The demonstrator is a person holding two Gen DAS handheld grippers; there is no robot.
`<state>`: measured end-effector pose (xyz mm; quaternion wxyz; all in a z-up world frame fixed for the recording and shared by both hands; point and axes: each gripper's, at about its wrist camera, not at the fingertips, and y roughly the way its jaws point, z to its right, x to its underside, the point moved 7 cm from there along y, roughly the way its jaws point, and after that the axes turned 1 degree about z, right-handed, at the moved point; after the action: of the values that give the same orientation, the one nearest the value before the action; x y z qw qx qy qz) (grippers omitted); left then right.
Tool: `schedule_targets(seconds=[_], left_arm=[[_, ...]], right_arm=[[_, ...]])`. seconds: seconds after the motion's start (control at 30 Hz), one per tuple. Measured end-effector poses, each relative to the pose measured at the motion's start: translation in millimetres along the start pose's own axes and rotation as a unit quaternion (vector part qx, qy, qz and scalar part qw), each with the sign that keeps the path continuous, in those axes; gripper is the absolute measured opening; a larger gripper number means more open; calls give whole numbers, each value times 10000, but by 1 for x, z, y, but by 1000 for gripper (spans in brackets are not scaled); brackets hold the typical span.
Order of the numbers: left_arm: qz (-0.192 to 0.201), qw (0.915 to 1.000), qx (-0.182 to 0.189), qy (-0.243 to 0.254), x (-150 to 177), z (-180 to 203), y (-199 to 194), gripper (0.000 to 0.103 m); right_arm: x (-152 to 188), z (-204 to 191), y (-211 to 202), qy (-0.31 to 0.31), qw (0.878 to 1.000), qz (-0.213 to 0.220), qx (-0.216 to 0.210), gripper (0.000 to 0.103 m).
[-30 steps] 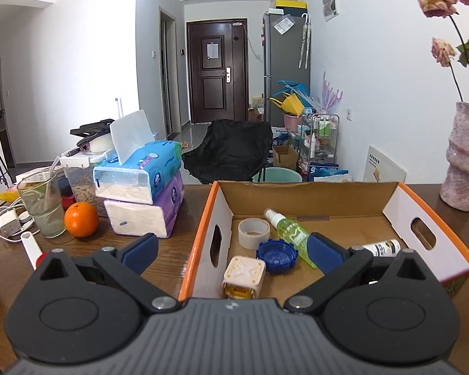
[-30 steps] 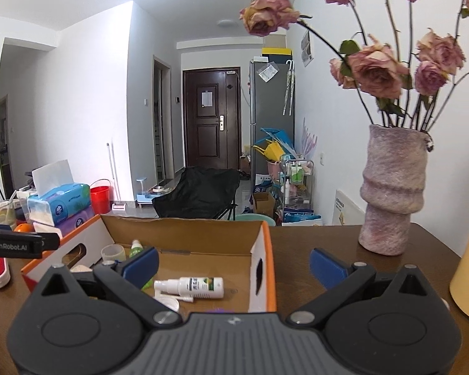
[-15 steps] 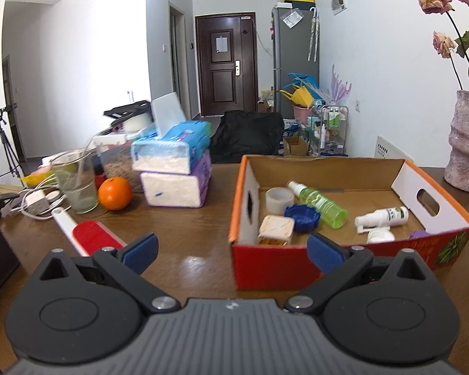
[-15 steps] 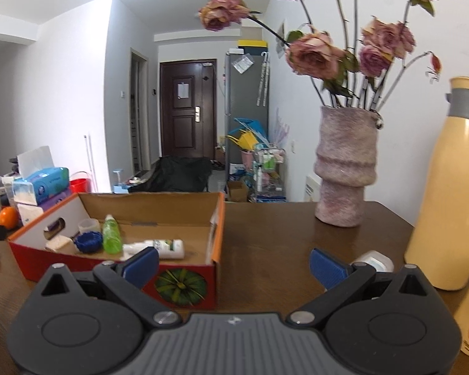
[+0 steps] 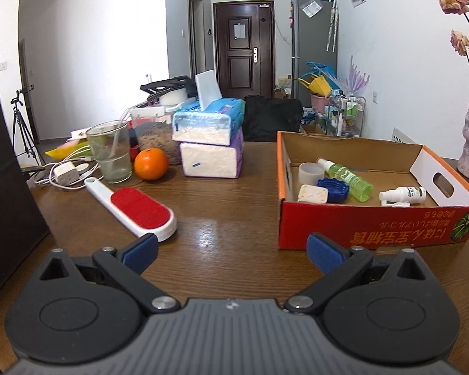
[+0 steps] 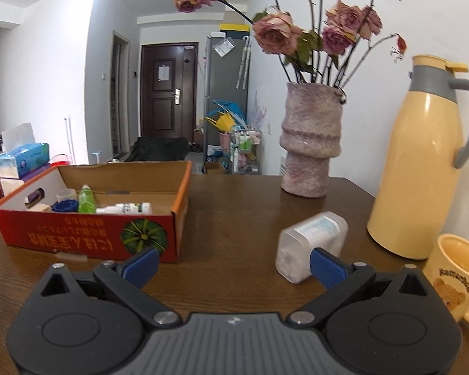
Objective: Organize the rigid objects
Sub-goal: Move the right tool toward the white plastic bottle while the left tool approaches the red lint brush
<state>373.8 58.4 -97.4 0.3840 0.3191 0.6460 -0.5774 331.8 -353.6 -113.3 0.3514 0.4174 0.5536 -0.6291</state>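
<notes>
Five items in the cardboard box (image 5: pixel 372 228): tape roll (image 5: pixel 311 172), green bottle (image 5: pixel 348 178), blue cap (image 5: pixel 333 189), cube (image 5: pixel 312 194), white spray bottle (image 5: pixel 403 195). Only my left view holds the lint brush (image 5: pixel 131 207); only my right the white jar (image 6: pixel 311 245). Both my jaws stand apart, empty.

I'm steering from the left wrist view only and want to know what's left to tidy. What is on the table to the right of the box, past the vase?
Observer: A clear plastic container lies on its side there, just ahead of the right hand-held gripper.
Operator: Is that gripper holding it?
Observer: No. Its jaws are open and empty; the container sits beside the right fingertip.
Operator: Anything else near it that I should avoid?
Observer: A tall yellow thermos stands upright behind it, and a yellow mug with a bear print is at the far right.
</notes>
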Motion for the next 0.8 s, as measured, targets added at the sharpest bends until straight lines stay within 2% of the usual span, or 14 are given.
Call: schedule_targets(seconds=[0.37,0.8], left_arm=[[-141,9998,-48,-93,7,-22,-7,103],[-319,9994,110,-117,14,-23,-19,103]], right_arm=[[9,27,7,30,9993,-196,302,103],[12,40,17,137,9992,-317,202,103]])
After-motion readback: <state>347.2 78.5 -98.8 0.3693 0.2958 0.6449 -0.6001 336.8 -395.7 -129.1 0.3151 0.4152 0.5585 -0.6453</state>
